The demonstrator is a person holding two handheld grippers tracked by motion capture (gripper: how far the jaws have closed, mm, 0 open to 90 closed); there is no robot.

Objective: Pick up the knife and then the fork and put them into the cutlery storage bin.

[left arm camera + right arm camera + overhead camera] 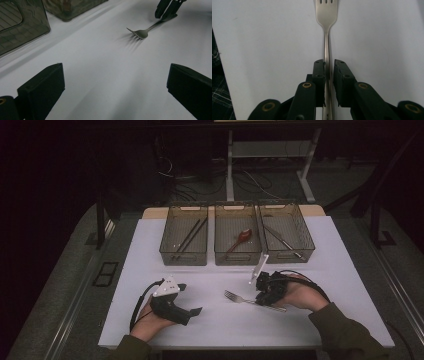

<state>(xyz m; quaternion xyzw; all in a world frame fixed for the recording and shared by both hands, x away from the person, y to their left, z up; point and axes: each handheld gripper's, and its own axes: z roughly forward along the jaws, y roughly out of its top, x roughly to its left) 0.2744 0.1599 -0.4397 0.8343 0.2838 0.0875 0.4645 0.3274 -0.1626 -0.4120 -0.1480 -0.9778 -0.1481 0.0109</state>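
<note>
The fork (245, 299) lies flat on the white bench (215, 330), in front of the three bins and well apart from them, tines pointing toward your left side. Your right hand-held gripper (329, 72) straddles its handle: the jaws stand narrow, one on each side of the stem, with a thin gap visible on one side, so they sit around the fork rather than pressing it. Your left hand-held gripper (112, 90) rests near the bench's front edge, jaws spread wide with only bare bench surface between them, aimed toward the fork's tines. Behind the fork, the middle bin (238, 256) holds a reddish spoon (242, 238), the left bin (183, 257) holds dark chopsticks (191, 237), and the right bin (300, 251) holds a slim metal utensil (281, 240).
</note>
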